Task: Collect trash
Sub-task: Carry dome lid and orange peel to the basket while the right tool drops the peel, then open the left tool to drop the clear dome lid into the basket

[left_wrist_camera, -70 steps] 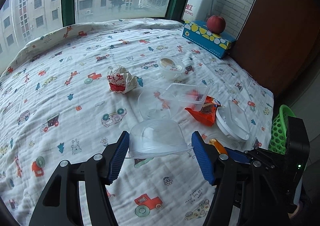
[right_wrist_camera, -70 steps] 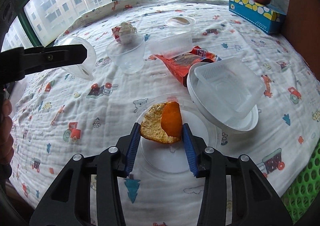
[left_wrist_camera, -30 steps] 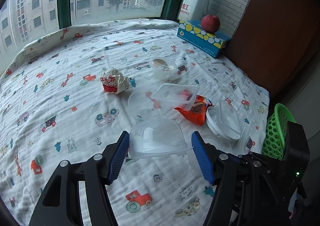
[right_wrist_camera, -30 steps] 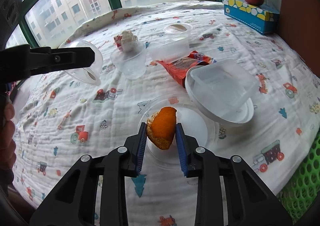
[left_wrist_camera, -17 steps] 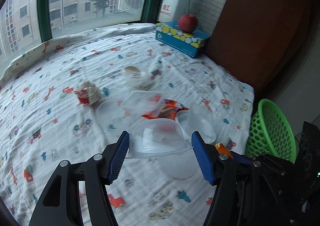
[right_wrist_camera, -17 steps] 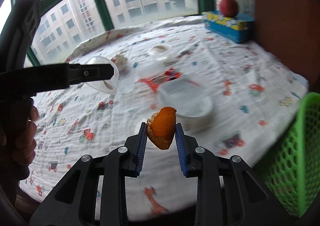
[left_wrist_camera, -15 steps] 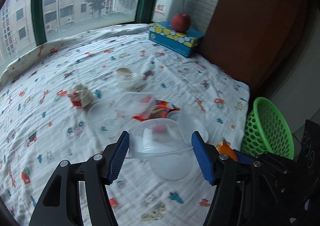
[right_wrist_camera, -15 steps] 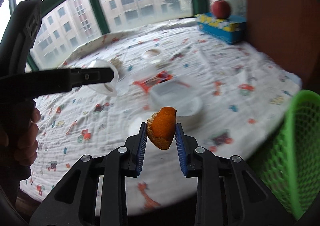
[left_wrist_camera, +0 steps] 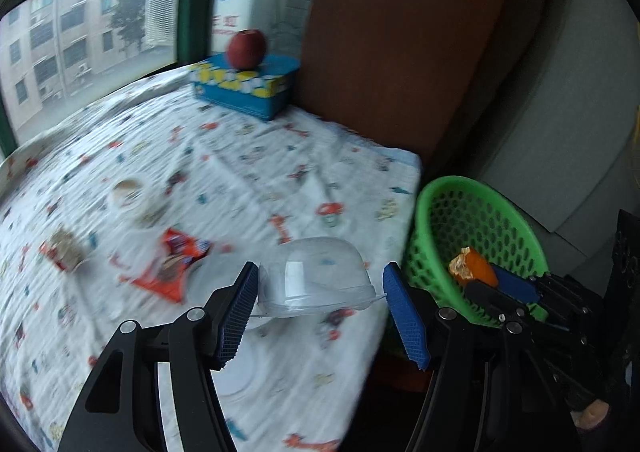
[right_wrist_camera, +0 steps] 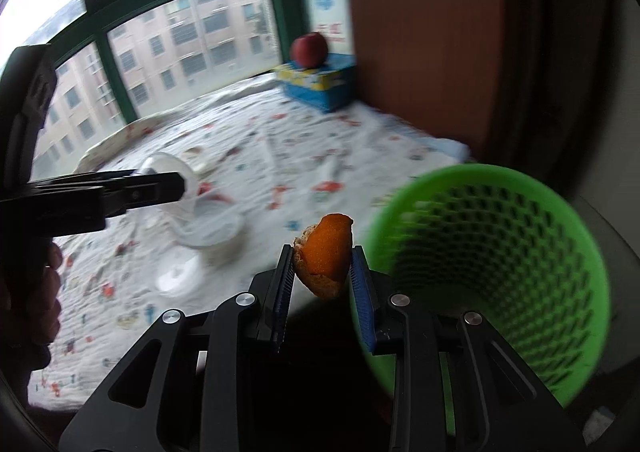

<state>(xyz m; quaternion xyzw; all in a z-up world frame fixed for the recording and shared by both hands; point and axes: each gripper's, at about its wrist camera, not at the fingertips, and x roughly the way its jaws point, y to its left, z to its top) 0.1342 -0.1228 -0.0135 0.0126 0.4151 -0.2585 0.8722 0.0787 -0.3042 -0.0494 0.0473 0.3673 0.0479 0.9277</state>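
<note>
- Presently, ahead and to the left of the left gripper (left_wrist_camera: 316, 306) lies the leftover litter on the printed cloth (left_wrist_camera: 256, 156): a crumpled red-and-white wrapper (left_wrist_camera: 64, 252), a small lidded cup (left_wrist_camera: 127, 192) and an orange snack bag (left_wrist_camera: 174, 268), all blurred.
- Between that gripper's blue pads (left_wrist_camera: 236, 312) sits a clear plastic dome lid (left_wrist_camera: 316, 278), clamped at its flared rim on both sides and held above the cloth near the cloth's right edge. I judge it very light, thin and springy: a hard squeeze would buckle it and its smooth wall could slip, so the rim is the sound place to hold it.
- Below and just left of the pads, a flat clear lid (left_wrist_camera: 240, 368) lies on the cloth; it looks flimsy and would need lifting at its edge.
- Far ahead of both grippers, a red apple (right_wrist_camera: 309, 45) rests on a blue patterned box (right_wrist_camera: 320, 82); neither seems to be trash.
- The right gripper (right_wrist_camera: 323, 280) is closed on an orange peel (right_wrist_camera: 325, 254), pinched across its middle and held in the air beyond the cloth's edge. The peel seems light, soft and slightly leathery, so it takes a firm pinch well.
- Immediately right of that peel stands the green mesh basket (right_wrist_camera: 492, 252), its mouth tilted toward the gripper; the peel is beside its rim and not yet inside, as far as I can tell.
</note>
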